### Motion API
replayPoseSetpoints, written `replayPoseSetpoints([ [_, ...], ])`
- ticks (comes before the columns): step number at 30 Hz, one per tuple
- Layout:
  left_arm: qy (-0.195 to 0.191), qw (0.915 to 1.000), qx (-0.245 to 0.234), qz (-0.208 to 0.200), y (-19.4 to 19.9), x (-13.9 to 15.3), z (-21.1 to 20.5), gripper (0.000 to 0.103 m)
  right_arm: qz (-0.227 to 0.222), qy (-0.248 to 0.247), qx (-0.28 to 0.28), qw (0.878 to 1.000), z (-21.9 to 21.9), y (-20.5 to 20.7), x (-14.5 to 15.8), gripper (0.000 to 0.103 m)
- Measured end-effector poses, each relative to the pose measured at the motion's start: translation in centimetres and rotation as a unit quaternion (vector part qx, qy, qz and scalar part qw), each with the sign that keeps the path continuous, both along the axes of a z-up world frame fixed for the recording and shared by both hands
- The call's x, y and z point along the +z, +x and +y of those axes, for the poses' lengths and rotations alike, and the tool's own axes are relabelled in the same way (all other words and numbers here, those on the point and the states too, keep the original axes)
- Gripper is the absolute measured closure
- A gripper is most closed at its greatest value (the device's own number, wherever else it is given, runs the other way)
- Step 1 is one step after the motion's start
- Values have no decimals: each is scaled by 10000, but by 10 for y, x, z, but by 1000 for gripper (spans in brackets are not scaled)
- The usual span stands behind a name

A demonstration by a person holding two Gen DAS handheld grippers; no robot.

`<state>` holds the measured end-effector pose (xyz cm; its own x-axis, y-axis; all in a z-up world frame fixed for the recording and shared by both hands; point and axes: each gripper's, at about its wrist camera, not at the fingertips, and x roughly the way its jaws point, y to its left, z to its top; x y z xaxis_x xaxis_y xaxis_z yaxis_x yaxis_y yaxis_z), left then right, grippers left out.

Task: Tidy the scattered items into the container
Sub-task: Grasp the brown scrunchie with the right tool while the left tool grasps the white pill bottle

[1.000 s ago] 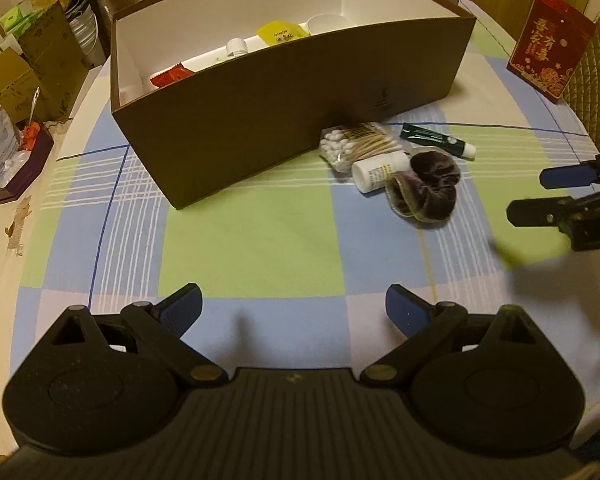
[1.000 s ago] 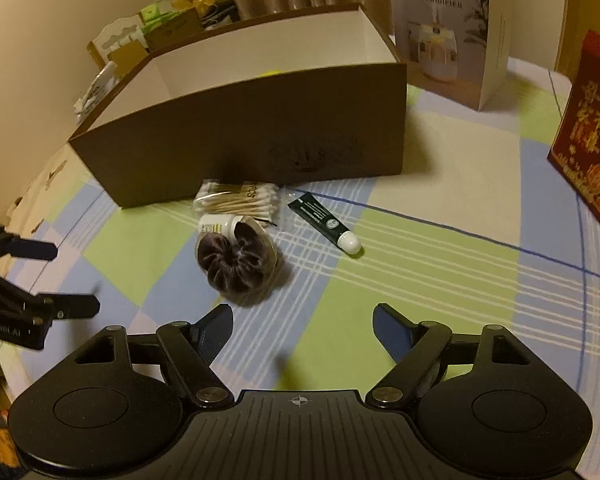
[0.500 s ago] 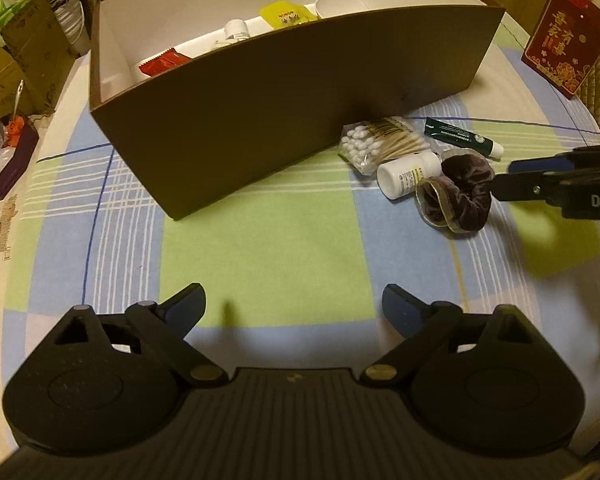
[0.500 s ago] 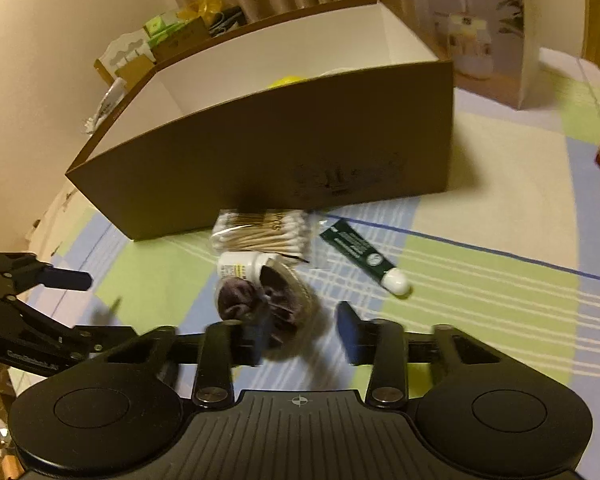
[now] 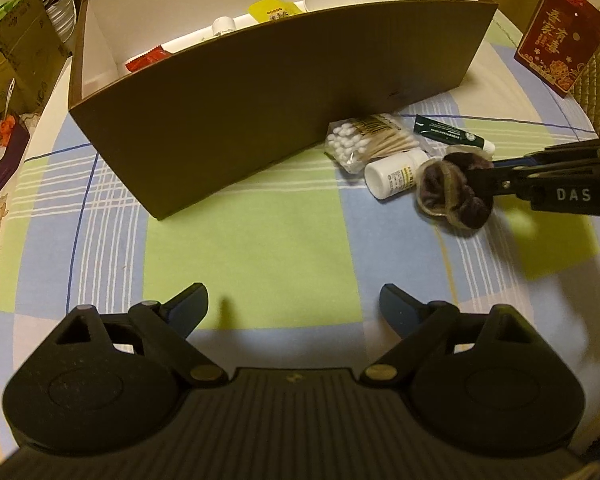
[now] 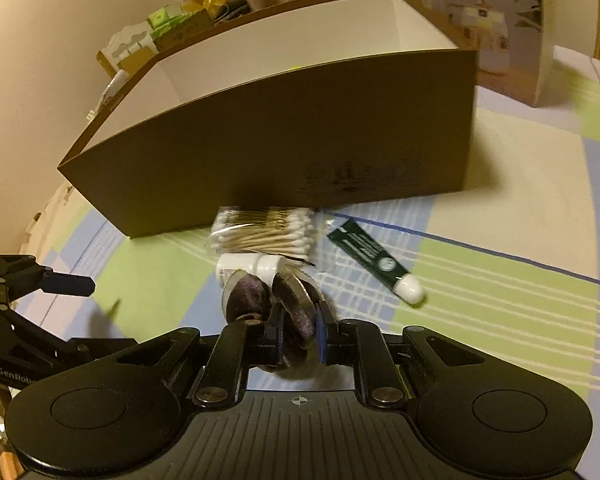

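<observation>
The surface, under a checked cloth, lay bare across its near middle, leaving free room in front of the brown box. The box stood open-topped toward the far edge, its long wall running across, white inside, with small items on its floor. Against the right end of that wall lay a cotton-swab packet, a green tube slanting with its white cap toward the near right, and a white bottle on its side. The right gripper had just been closing and was clenched on the dark velvet scrunchie, beside the bottle. The left gripper hung released over bare cloth.
</observation>
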<state>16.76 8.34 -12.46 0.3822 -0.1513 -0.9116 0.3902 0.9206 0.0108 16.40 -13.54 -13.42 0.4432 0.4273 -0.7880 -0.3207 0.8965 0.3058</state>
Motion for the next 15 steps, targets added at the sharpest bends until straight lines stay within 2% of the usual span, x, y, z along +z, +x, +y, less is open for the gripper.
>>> replayPoseSetpoints([
  [8, -269, 9993, -251, -82, -3, -2, -21, 20, 36, -155, -551, 9984, -48, -12, 14, 85],
  [15, -576, 9976, -358, -161, 11, -6, -47, 20, 106, -205, -1038, 9943, -83, -20, 17, 85],
])
